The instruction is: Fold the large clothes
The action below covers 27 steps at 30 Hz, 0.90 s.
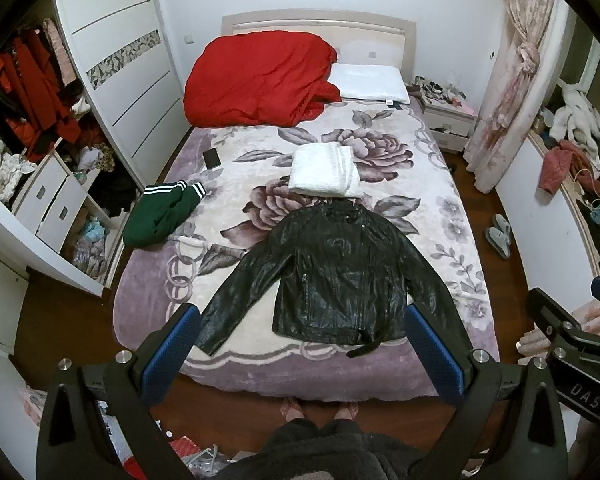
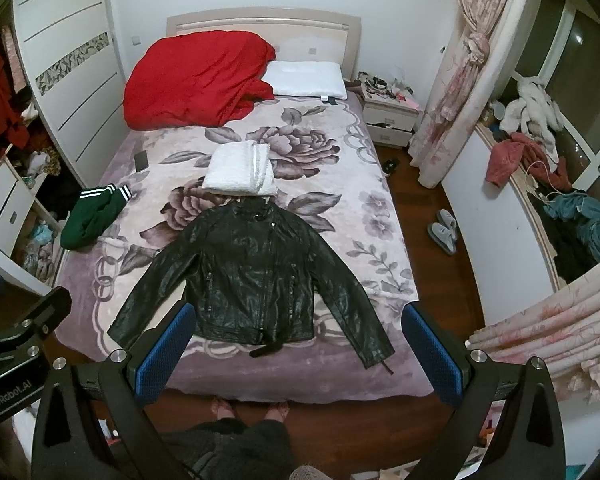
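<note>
Across the room below you stretches the bed [image 1: 456, 216], covered by a pale blanket printed with large purple-grey flowers, its headboard against the far wall. At the head end a rumpled red duvet [image 1: 256, 84] is heaped on the left, touching a white pillow [image 1: 372, 84] on the right.

Your task garment, a black leather jacket [image 1: 332, 276], lies flat and front-up on the near half of the bed, collar pointing toward the headboard and both sleeves spread out and down toward the foot. A loose black strap trails from its hem near the foot edge. Just beyond the collar sits a folded white towel or blanket [image 1: 324, 170], touching or nearly touching it. Near the bed's left edge lies a bunched green garment with white-striped cuffs [image 1: 160, 216], well apart from the jacket, and farther up that side rests a small dark phone-like object [image 1: 212, 158].

You hold both grippers above the foot of the bed, clear of the fabric. Your left gripper [image 1: 300, 356] has its blue-padded fingers spread wide, with nothing between them. Your right gripper [image 2: 296, 354] is likewise spread wide and holds nothing. On the floor to the right of the bed sits a pair of grey slippers [image 2: 444, 230].
</note>
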### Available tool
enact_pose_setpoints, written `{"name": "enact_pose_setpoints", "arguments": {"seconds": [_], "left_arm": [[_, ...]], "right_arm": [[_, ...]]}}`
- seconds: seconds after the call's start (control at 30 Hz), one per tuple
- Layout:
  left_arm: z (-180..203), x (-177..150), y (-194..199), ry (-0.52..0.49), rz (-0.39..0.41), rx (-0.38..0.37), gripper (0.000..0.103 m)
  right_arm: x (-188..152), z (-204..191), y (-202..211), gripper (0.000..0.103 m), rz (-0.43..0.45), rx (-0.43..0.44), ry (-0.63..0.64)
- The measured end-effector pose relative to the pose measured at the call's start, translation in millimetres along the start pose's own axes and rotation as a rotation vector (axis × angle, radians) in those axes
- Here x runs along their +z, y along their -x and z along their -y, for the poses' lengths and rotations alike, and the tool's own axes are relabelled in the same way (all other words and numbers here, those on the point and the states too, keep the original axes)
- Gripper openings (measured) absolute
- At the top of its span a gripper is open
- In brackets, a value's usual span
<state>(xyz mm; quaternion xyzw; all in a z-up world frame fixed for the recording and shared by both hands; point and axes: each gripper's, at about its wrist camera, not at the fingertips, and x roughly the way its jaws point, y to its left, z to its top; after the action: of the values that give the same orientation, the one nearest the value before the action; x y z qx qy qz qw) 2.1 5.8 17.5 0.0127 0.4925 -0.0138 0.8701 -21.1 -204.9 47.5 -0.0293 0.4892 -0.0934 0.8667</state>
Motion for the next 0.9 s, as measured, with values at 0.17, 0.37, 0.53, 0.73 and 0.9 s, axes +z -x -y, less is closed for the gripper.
{"name": "enact_pose_setpoints", "arguments": {"seconds": [0.17,0.37,0.53,0.73,0.9], "left_arm": [[3,-1,0,-0.004,0.003,-0.001,0.103],[2,-1,0,-0.001,0.008,0.001,0.103],[0,0,1,-0.003,0.007,0.000,0.103],[0,-1,1,0.001,0.015,0.001,0.103],[-2,0,4,0.003,0.021,0.001,0.103]], "right_arm": [[0,-6,6,0.103,0.003,0.001,0.001],[1,-6,8,0.103,0.005,0.005,0.000],[4,-9,13,0.103,0.007,0.007,-0.001],[2,-9,13,0.103,0.009,0.008,-0.003],[6,-11,17,0.103,0.012,0.009,-0.003]]}}
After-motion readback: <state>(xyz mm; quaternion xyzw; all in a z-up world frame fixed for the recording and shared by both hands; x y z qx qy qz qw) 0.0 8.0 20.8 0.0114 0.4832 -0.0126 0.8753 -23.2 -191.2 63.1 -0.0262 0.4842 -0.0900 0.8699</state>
